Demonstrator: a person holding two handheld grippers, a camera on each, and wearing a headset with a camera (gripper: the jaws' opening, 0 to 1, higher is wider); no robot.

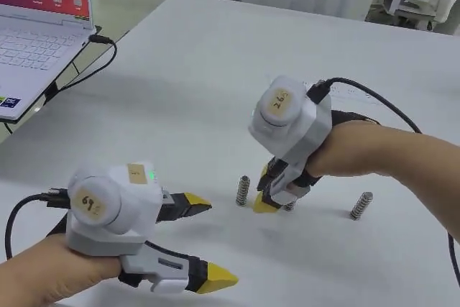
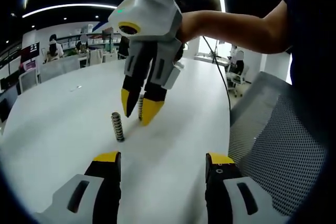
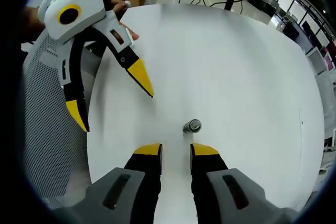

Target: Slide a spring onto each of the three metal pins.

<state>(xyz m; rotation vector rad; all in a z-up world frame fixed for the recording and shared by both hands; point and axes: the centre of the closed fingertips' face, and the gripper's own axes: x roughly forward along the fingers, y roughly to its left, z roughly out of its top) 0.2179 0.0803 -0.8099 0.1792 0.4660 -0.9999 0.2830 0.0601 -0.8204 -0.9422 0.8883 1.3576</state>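
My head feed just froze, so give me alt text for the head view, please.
The white, yellow-tipped right gripper points down at the middle of three small coiled metal springs standing on the white table. The matching left gripper hovers lower left, fingers wide open; an open silver laptop sits top left.

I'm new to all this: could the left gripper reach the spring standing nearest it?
Probably yes. The left gripper has open jaws, bare table lies between it and the spring, with the right gripper just beyond, not between.
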